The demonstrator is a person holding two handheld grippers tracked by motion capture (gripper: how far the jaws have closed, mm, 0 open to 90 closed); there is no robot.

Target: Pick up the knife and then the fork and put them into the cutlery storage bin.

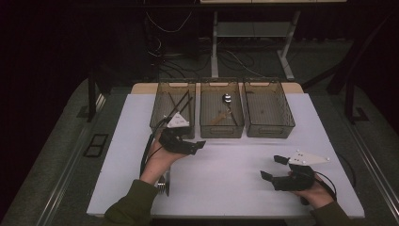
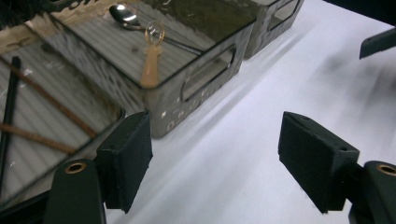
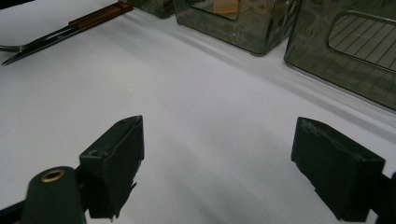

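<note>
My left gripper [image 1: 190,143] hangs released by the bins [image 1: 221,126], nothing held; right gripper [image 1: 275,168] idles released. Next (I judge): fetch the fork [image 3: 56,35].

A lab: dark room, floor cables [image 1: 169,52], white table [image 1: 226,183].

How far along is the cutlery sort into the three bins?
Done: chopsticks lie in the left smoky plastic bin, and a metal spoon and a wooden-handled spoon in the middle bin. In hand: nothing; left gripper and right gripper both open. Left: the wooden-handled fork on the white table.
</note>
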